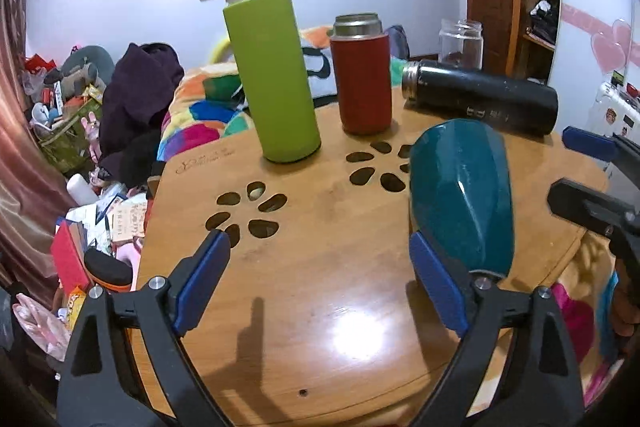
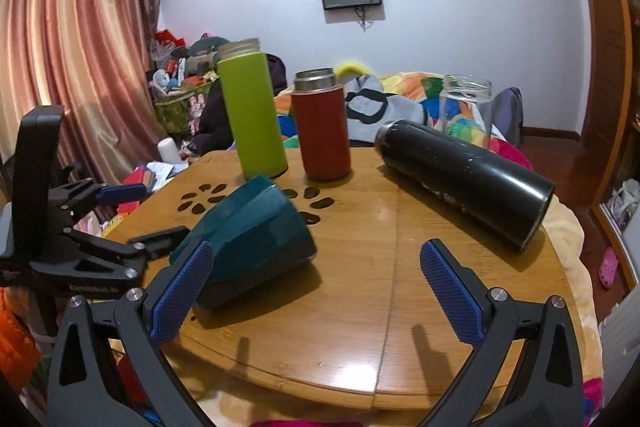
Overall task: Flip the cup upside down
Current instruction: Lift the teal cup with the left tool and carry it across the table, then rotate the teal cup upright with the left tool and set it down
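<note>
A teal faceted cup [image 1: 460,191] lies tilted on the round wooden table [image 1: 320,267]; it also shows in the right wrist view [image 2: 252,239]. My left gripper [image 1: 320,279] is open and empty, its right finger beside the cup's near end. My right gripper [image 2: 316,291] is open and empty, its left finger just in front of the cup. The left gripper also shows at the left of the right wrist view [image 2: 136,219]. The right gripper's fingertips show at the right of the left wrist view [image 1: 580,171].
Behind the cup stand a green bottle [image 1: 272,79], a red flask [image 1: 362,75] and a clear glass jar [image 1: 460,43]. A black flask [image 1: 480,99] lies on its side at the back right. A bed with clutter lies beyond the table.
</note>
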Tool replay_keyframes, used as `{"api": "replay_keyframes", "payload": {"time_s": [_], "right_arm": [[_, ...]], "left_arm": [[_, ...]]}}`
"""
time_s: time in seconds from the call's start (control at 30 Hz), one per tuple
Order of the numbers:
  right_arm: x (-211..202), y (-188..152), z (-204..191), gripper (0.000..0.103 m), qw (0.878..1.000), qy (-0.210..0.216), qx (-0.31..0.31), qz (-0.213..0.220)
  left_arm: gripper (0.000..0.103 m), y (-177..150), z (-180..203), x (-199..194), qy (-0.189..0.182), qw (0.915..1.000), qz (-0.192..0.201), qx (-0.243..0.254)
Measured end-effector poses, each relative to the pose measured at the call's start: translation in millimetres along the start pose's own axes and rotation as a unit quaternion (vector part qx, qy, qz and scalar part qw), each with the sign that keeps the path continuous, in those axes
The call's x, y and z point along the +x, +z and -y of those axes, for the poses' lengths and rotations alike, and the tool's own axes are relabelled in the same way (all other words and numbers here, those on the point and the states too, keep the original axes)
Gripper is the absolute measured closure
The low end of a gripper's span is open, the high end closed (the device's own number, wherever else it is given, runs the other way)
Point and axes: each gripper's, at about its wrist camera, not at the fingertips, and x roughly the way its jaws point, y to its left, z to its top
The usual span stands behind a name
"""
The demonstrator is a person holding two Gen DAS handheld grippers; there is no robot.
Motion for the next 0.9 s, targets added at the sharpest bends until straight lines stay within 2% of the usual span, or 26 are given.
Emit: {"api": "replay_keyframes", "payload": {"time_s": [0.2,0.37,0.47,0.67,0.73,0.8,0.9], "right_arm": [[5,-6,-6,0.001,1.000,0.022,-0.014,-0.003],[9,-14,-7,0.005,0.999,0.044,-0.022,-0.006],[12,-18,-6,0.009,0.998,0.049,-0.029,-0.012],[16,-23,-6,0.018,0.997,0.068,-0.030,-0.024],[17,-23,-10,0.023,0.997,0.071,-0.034,-0.025],[19,-24,-16,0.028,0.996,0.070,-0.042,-0.030],[26,-25,-25,0.030,0.995,0.067,-0.053,-0.043]], "left_arm": [[0.011,-6,10,-8,-0.022,0.9997,0.001,0.003],[0.011,-9,19,-6,-0.056,0.9984,-0.004,0.003],[0.012,-8,22,-5,-0.062,0.9981,-0.005,0.003],[0.031,8,7,-22,-0.055,0.9981,0.028,-0.009],[0.046,17,6,-27,-0.065,0.9971,0.039,-0.011],[0.056,25,8,-29,-0.080,0.9958,0.044,-0.008],[0.071,35,16,-25,-0.104,0.9936,0.044,-0.003]]}}
